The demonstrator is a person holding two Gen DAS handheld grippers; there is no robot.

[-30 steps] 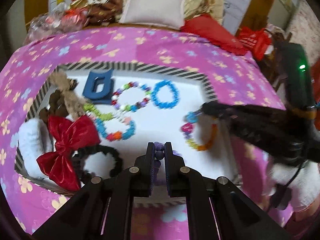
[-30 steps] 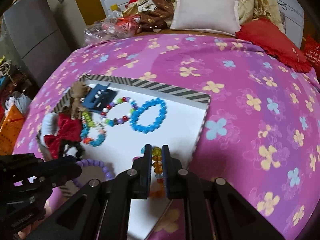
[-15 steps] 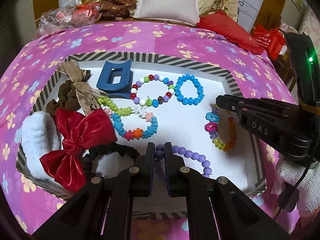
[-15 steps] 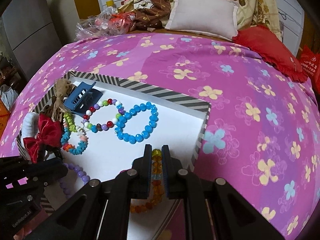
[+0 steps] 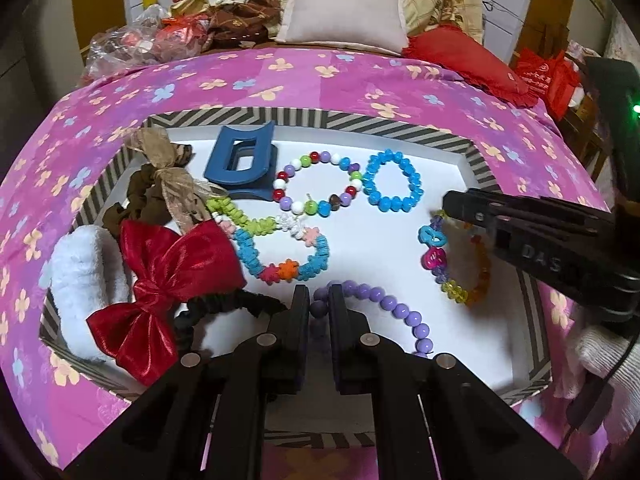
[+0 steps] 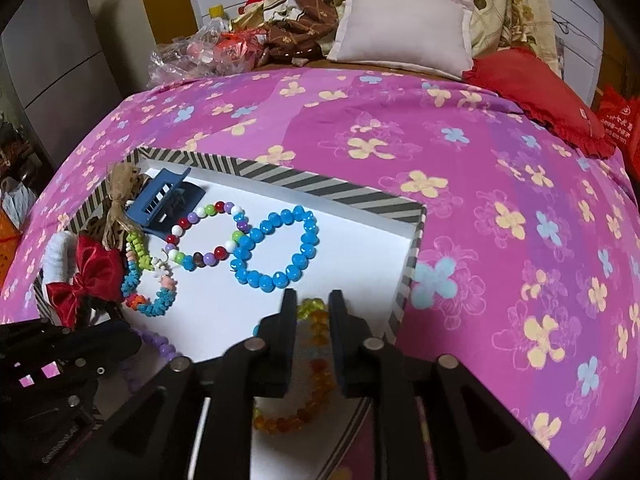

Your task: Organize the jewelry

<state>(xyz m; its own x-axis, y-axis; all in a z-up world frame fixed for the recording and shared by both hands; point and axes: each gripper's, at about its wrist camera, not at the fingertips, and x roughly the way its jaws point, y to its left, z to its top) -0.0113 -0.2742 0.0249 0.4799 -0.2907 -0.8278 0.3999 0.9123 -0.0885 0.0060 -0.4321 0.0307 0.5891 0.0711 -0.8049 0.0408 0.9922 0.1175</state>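
Tongs in the left hand [image 5: 319, 307] pinch a purple bead of the lilac bead bracelet [image 5: 394, 314] at the near edge of the striped-rim tray [image 5: 304, 115], which sits on the pink flowered bedspread [image 5: 248, 76]. The jaws are narrow, one bead between them. From that pinched bead the strand arcs right and back toward the camera, so its free length lies to the right of the left tongs, on the white tray floor. To the right, the right-hand tongs [image 5: 452, 208] reach in from the side, their tips over the amber-and-multicolour bead bracelet [image 5: 460, 264]; that bracelet is plainly the right hand's to take. Beyond lie the blue bead bracelet [image 5: 394, 186], the mixed-colour bead bracelet [image 5: 316, 188] and the blue hair claw [image 5: 242, 160]; the red bow [image 5: 168, 276] sits at the left.

Seen from the right wrist, the right tongs [image 6: 313, 304] close narrowly on a yellow-green bead of the amber bracelet [image 6: 304, 392], whose loop runs back under the jaws toward the camera, near the tray's right wall [image 6: 410, 268]. The left tongs [image 6: 120, 332] show at lower left, with lilac beads [image 6: 156, 340] just beside their tips. Judging by this, each hand holds its own strand, well apart, with open tray floor between them.
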